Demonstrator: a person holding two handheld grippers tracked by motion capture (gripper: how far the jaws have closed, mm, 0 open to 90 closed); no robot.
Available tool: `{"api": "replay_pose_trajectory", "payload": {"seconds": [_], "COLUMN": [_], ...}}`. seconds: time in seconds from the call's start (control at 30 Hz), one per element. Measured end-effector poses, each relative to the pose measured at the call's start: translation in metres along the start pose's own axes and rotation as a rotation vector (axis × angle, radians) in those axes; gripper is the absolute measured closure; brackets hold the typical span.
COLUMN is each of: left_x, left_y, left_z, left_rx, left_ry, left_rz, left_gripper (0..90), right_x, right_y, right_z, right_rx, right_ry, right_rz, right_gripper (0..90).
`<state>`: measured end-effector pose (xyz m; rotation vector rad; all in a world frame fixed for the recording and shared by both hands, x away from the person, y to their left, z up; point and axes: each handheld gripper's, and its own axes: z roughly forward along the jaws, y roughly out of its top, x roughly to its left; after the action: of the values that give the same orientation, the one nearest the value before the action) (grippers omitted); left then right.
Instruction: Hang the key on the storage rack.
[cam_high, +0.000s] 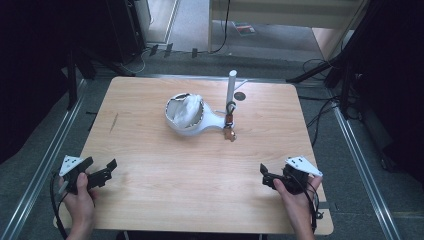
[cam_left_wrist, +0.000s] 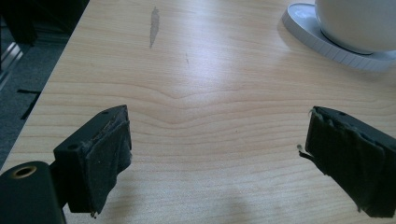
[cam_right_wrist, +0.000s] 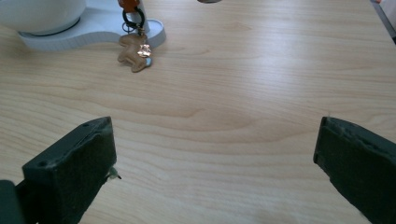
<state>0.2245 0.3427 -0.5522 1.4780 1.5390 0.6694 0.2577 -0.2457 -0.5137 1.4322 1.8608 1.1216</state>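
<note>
A white stand (cam_high: 216, 120) sits at the table's far middle: a round bowl (cam_high: 185, 114) holding white crumpled stuff, and an upright white post (cam_high: 231, 90). A black ring with an orange strap and a tan charm (cam_high: 230, 132) hangs round the post's foot; the charm (cam_right_wrist: 135, 52) lies on the wood. My left gripper (cam_high: 100, 170) rests open near the front left edge, nothing between its pads (cam_left_wrist: 105, 158). My right gripper (cam_high: 264, 176) is open near the front right, also empty, well short of the charm. The bowl's base (cam_left_wrist: 327, 44) lies far ahead of the left jaws.
The wooden table (cam_high: 200, 165) has a dark scuff (cam_high: 114, 121) at the left and a small dark disc (cam_high: 240, 96) behind the post. Metal rails (cam_high: 45, 165) run along both sides on grey floor. Black stands and cables (cam_high: 325, 105) crowd the back corners.
</note>
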Motion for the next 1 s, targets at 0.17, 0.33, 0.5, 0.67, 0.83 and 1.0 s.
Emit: {"api": "replay_pose_trajectory", "payload": {"seconds": [0.17, 0.33, 0.5, 0.67, 0.83, 1.0], "left_x": [0.000, 0.000, 0.000, -0.001, -0.001, -0.001], "left_y": [0.000, 0.000, 0.000, 0.000, 0.000, 0.000], "left_z": [0.000, 0.000, 0.000, 0.000, 0.000, 0.000], "left_rx": [-0.001, 0.001, 0.001, 0.001, 0.002, 0.002], "left_ry": [-0.001, 0.000, 0.001, 0.002, 0.000, 0.001], "left_rz": [0.000, 0.001, 0.007, 0.009, 0.012, 0.015], "left_gripper": [7.7, 7.7, 7.7, 7.6, 7.6, 7.7], "right_x": [-0.015, -0.028, -0.042, -0.057, -0.074, -0.086], "right_y": [-0.009, -0.018, -0.024, -0.030, -0.038, -0.042], "right_z": [-0.014, -0.026, -0.035, -0.046, -0.059, -0.069], "right_rx": [0.005, 0.010, 0.006, 0.010, 0.005, -0.012], "right_ry": [-0.022, -0.039, -0.052, -0.080, -0.102, -0.111], "right_rz": [0.015, 0.031, 0.055, 0.066, 0.081, 0.096], "right_gripper": [0.0, 0.0, 0.0, 0.0, 0.0, 0.0]}}
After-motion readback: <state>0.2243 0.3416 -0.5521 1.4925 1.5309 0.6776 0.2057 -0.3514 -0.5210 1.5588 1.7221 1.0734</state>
